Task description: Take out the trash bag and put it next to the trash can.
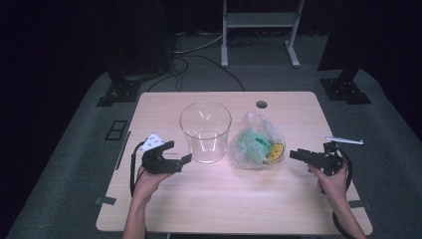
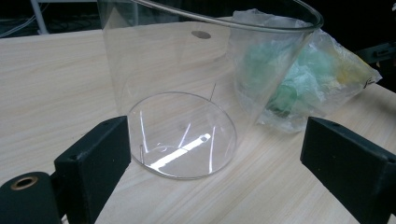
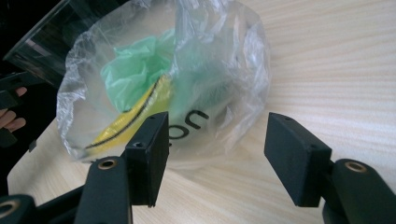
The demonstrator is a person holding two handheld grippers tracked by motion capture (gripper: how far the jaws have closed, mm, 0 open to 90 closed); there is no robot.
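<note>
Both grippers (image 1: 178,152) (image 1: 297,155) wide open, bare table (image 1: 224,199) between, bag (image 1: 256,144) beside glass cylinder (image 1: 205,130).

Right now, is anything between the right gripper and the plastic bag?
No. In the high view, bare table separates the right gripper from the plastic bag.

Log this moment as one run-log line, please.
left gripper: open, facing glass container | right gripper: open, facing plastic bag | nothing held
</note>
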